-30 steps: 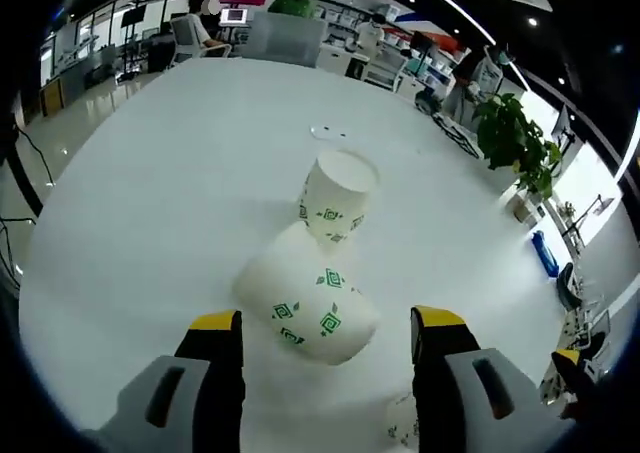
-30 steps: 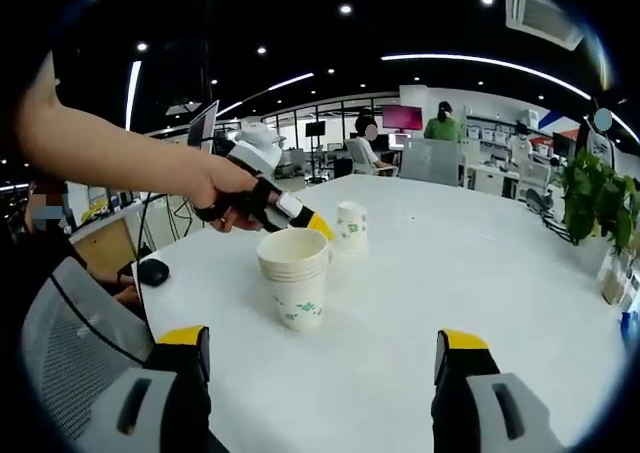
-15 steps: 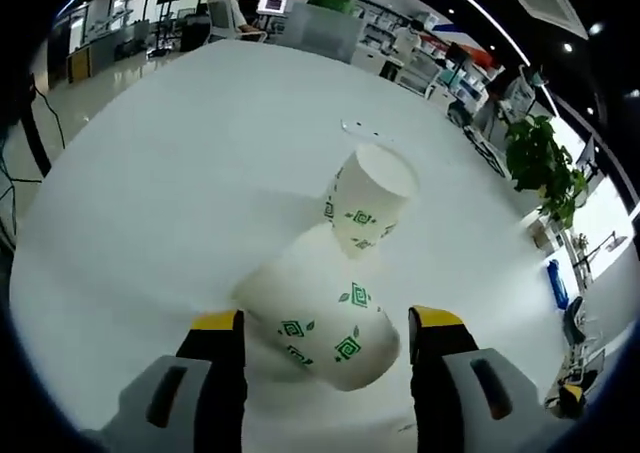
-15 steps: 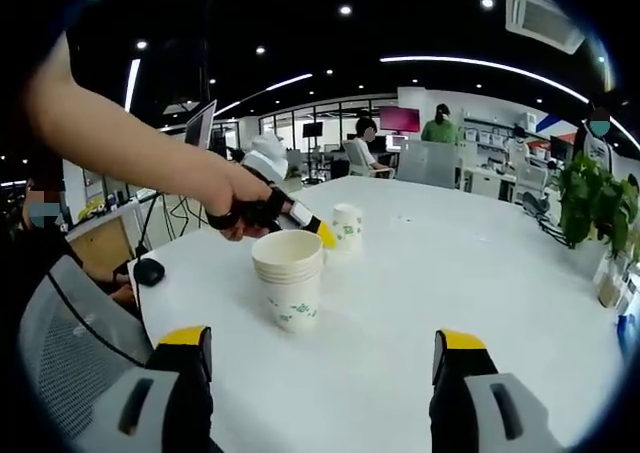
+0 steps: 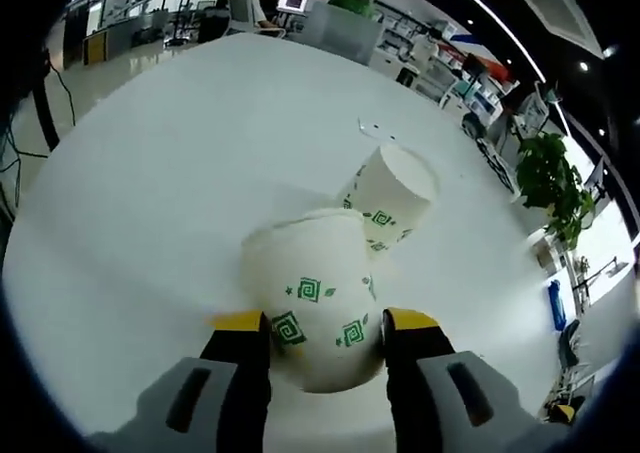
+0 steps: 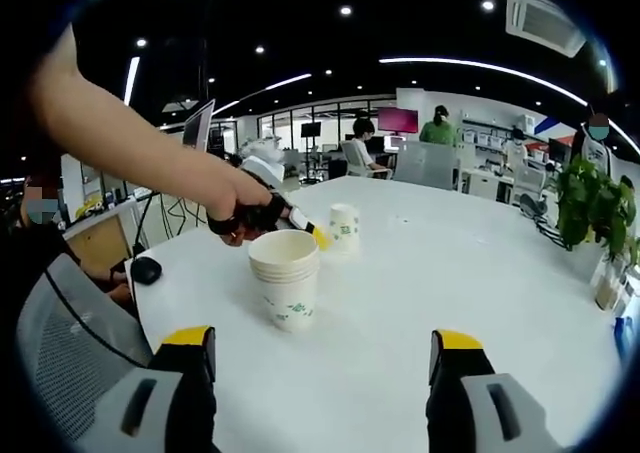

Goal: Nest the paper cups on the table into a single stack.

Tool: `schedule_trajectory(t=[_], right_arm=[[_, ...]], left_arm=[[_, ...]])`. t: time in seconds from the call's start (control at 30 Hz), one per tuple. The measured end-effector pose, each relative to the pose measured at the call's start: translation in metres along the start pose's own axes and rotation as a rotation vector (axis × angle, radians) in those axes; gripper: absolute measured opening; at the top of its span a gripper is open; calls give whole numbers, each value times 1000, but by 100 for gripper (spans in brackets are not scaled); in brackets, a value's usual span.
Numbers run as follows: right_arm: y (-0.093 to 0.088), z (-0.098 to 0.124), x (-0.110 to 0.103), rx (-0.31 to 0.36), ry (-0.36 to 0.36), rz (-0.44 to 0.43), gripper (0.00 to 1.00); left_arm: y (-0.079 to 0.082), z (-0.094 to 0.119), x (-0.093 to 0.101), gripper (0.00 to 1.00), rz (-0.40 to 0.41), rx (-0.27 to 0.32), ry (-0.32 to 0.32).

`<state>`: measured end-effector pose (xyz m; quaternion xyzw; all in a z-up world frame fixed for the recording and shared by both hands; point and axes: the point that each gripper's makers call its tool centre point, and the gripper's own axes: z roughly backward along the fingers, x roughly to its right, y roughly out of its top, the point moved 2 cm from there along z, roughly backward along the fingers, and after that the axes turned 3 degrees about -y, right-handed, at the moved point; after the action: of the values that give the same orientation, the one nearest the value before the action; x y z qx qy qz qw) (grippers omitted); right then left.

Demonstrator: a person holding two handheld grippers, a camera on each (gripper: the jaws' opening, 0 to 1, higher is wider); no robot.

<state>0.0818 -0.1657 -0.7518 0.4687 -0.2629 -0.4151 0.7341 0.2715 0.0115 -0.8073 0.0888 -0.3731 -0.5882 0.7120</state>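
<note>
Our left tongs [image 5: 325, 325] pinch the stacked paper cups [image 5: 313, 295] – green square motifs, no readable writing; our right tongs [image 6: 318, 345] gape wide above the counter [image 6: 470, 273], touching nothing.

The paper cups [image 5: 315, 303] look matt white with green prints, standing on the smooth, faintly glossy white table [image 5: 170, 173].
</note>
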Motion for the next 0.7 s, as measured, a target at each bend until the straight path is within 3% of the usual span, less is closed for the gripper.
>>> schedule_trajectory(t=[0.27, 0.7], right_arm=[[1, 0, -2, 1, 4, 15, 88], [3, 1, -3, 13, 9, 8, 88]], left_arm=[[-4, 9, -11, 39, 43, 13, -4], [-21, 30, -17, 38, 38, 32, -44]])
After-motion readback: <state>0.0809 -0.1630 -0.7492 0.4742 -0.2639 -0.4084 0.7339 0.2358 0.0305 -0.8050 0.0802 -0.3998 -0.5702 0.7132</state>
